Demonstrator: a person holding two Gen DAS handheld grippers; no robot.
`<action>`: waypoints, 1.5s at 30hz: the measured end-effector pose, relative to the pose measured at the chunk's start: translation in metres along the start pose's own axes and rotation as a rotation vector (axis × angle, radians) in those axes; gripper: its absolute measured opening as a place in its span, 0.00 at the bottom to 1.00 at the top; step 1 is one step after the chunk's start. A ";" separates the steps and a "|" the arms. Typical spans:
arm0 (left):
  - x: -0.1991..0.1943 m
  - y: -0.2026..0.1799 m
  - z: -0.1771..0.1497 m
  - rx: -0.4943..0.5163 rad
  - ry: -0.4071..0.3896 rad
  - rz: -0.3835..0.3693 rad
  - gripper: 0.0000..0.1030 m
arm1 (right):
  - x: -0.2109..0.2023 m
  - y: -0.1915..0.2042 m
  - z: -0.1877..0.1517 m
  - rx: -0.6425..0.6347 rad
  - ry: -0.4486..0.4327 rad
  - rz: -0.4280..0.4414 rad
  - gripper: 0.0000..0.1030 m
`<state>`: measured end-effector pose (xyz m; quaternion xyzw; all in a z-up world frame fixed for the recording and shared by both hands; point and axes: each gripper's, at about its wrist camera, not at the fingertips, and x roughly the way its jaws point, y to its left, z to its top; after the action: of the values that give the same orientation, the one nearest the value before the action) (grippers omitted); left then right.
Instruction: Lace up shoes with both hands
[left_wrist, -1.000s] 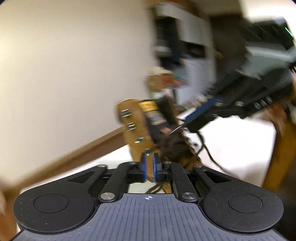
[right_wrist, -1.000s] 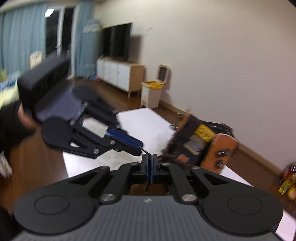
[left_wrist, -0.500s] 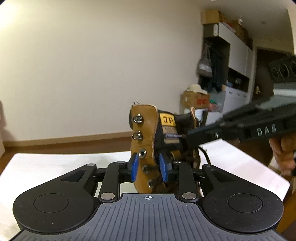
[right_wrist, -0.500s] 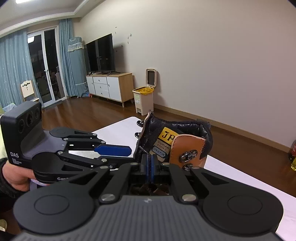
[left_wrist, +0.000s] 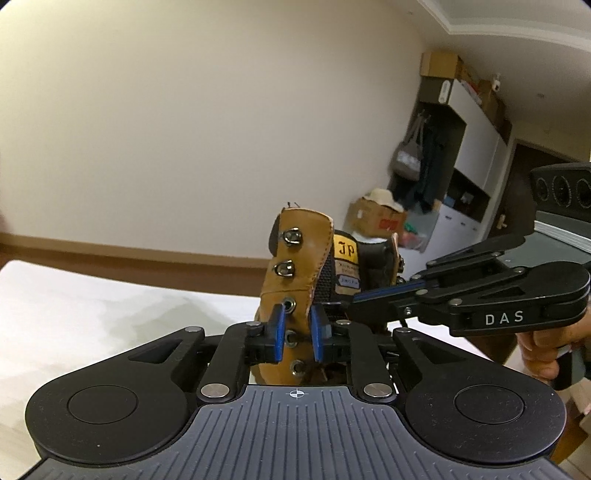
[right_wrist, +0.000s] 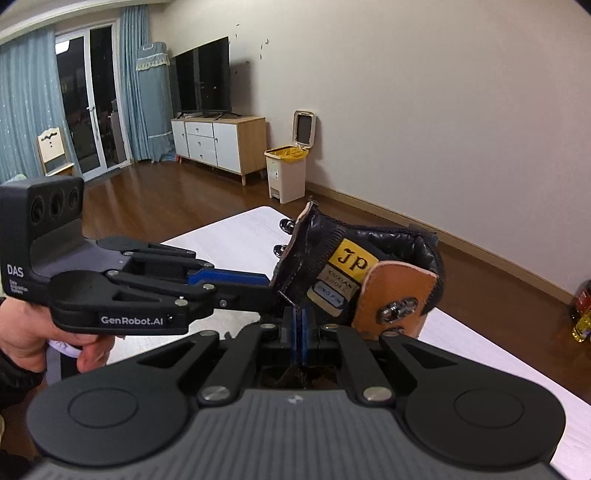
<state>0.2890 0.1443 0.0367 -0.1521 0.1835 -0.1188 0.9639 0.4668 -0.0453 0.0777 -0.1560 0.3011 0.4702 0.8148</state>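
A tan lace-up boot with a black tongue and a yellow label stands on the white table. My left gripper is right in front of the boot's tan eyelet flap. Its blue pads flank a lower eyelet, and the jaws are closing with nothing pressed between them. A dark lace runs right from that eyelet. My right gripper is shut on the thin dark lace end close below the tongue. In the left wrist view the right gripper reaches in from the right.
A person's hand holds each gripper. A bin with a yellow liner and a wooden sideboard stand across the wood floor. Oil bottles are at the right edge. A cardboard box sits by the shelving.
Both grippers have closed in on the boot. The left one rolled upright, spread its jaws around the eyelet flap, then narrowed them. The right stays shut on the lace end.
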 end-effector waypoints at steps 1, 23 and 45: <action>0.001 0.002 0.000 -0.007 -0.001 -0.008 0.16 | 0.002 0.000 0.002 0.001 0.001 0.006 0.04; 0.004 0.027 0.002 -0.056 -0.002 -0.093 0.19 | 0.003 -0.010 -0.002 0.037 -0.038 0.139 0.04; 0.004 0.040 0.019 0.270 0.078 -0.164 0.16 | 0.003 0.012 0.002 -0.081 0.019 0.076 0.04</action>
<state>0.3067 0.1852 0.0390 -0.0308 0.1900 -0.2264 0.9548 0.4586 -0.0360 0.0781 -0.1817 0.2954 0.5112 0.7864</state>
